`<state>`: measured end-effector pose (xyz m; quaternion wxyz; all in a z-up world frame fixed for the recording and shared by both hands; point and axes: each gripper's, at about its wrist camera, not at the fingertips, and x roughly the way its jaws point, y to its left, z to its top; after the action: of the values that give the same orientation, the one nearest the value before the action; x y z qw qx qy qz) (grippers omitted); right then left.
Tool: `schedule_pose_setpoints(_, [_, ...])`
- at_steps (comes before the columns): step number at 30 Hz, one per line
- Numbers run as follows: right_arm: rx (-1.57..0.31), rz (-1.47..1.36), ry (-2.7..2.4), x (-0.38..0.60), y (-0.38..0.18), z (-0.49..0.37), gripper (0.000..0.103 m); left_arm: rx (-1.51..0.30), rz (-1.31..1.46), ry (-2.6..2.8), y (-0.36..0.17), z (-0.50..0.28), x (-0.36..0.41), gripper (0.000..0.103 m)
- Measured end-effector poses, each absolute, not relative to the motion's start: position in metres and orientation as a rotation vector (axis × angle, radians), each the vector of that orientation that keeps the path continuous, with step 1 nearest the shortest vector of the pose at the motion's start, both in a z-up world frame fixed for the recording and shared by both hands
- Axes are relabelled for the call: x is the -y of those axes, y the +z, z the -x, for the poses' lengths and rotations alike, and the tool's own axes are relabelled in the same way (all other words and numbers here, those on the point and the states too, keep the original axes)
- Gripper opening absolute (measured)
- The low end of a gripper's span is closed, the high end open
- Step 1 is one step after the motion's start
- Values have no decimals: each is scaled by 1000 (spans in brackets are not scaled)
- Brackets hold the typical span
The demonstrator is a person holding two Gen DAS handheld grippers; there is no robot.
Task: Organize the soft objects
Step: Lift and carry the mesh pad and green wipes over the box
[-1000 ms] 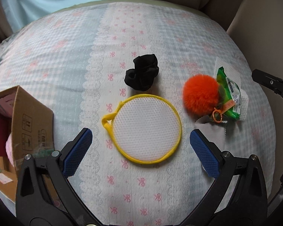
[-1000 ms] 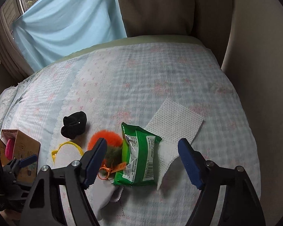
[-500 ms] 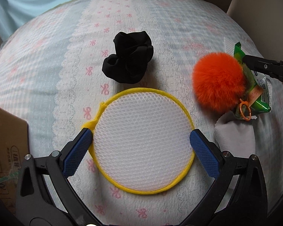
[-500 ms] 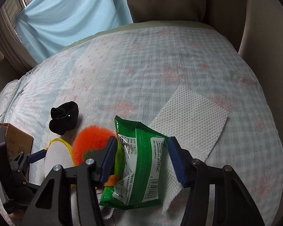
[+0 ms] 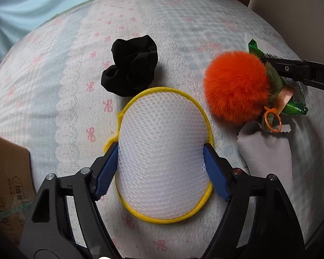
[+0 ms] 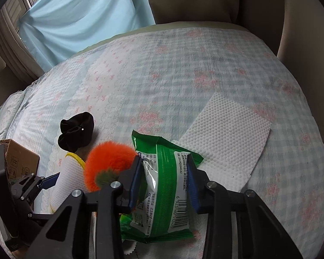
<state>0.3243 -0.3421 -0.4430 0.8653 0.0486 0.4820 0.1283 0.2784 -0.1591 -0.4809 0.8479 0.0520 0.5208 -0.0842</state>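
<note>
Left tool (image 5: 161, 168): clamped on the mesh pad (image 5: 162, 151), blue pads pressing both sides, so the pad bows up between them.
Mesh pad: white netting with a yellow rim, lying on the bed cover (image 5: 54, 99) with its middle pinched.
Right tool (image 6: 163, 181): squeezing the green wipes pack (image 6: 162, 194), one pad on each side, wrapper buckled.
Green wipes pack: resting partly over the white paper towel (image 6: 226, 136), just beside the orange pompom (image 5: 235, 86).
Orange pompom: fluffy, touching the pack, its orange ring (image 5: 272, 118) over the edge of a grey cloth (image 5: 265, 151).
Black scrunchie (image 5: 130, 71): bunched up just beyond the pad's far rim.
Cardboard box (image 5: 8, 177): at the left edge, near the left tool.
</note>
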Motion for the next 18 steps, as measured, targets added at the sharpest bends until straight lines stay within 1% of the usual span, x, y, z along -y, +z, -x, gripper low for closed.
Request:
schedule_pose_setpoints(1, [-1007,-104,266,342,-442,-324,35,-1097,-116,-187,-479,-277,162,42])
schedule_pose_setpoints(2, [-1004,-106,263,342,-440,-323,35,-1099,-119,-198,-477,-277,164,38])
schedule_pose_setpoints(4, [-994,-109,257,343,-436,-322,35,-1108,-121,-215,-473,-276,168,35])
schedule_pose_setpoints(10, [-956,-134,243,348,-416,-319,34,-1105,-78,-226,-458,-274,171,34])
schedule_pose_setpoints(18, [-901,-144,224,349,-370,-304,34,-1047,-37,-232,-412,-268,167,34])
